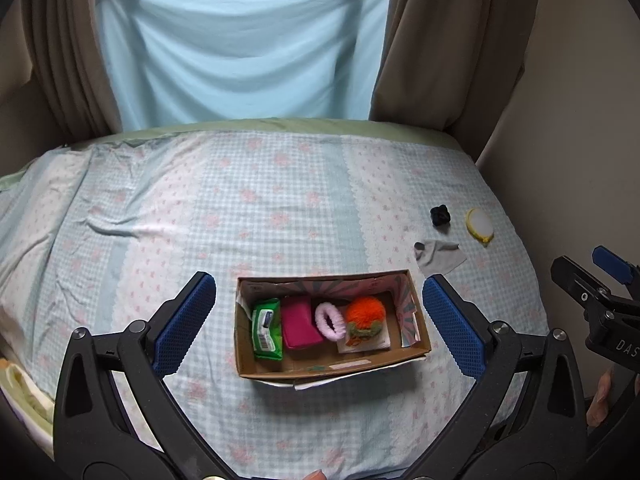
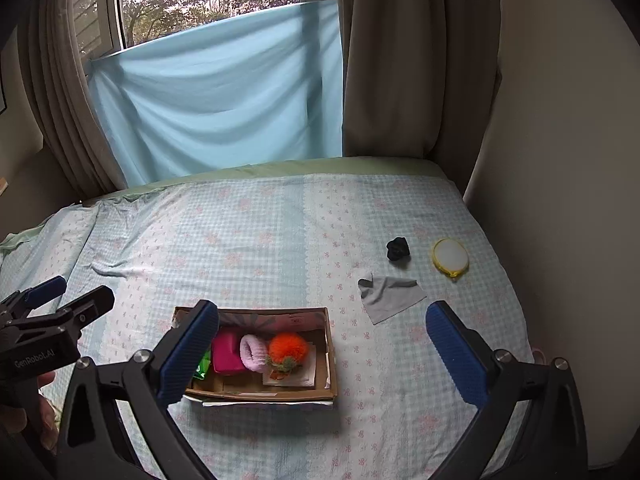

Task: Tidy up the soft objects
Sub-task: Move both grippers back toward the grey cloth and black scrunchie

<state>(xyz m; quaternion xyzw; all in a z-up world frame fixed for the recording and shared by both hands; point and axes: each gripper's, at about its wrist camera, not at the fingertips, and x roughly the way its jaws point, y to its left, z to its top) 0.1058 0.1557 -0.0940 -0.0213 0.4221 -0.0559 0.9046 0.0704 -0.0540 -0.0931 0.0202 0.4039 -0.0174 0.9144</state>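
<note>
A cardboard box [image 1: 408,350] [image 2: 330,364] sits on the bed. It holds a green wipes pack [image 1: 266,330], a pink pouch [image 1: 298,322] [image 2: 227,352], a pink scrunchie [image 1: 330,322] [image 2: 253,354] and an orange pom-pom toy [image 1: 365,314] [image 2: 287,351]. On the bed to the right lie a grey cloth [image 1: 438,260] [image 2: 387,294], a black scrunchie [image 1: 440,216] [image 2: 398,249] and a yellow-rimmed round pad [image 1: 479,224] [image 2: 450,258]. My left gripper [image 1: 320,320] is open above the box. My right gripper [image 2: 324,352] is open and empty, above the box's right end.
The checked bedsheet [image 1: 240,208] [image 2: 248,240] covers the bed. A light blue cloth [image 1: 240,52] hangs over the window behind, with brown curtains [image 1: 432,48] on both sides. A wall [image 2: 560,160] borders the bed on the right.
</note>
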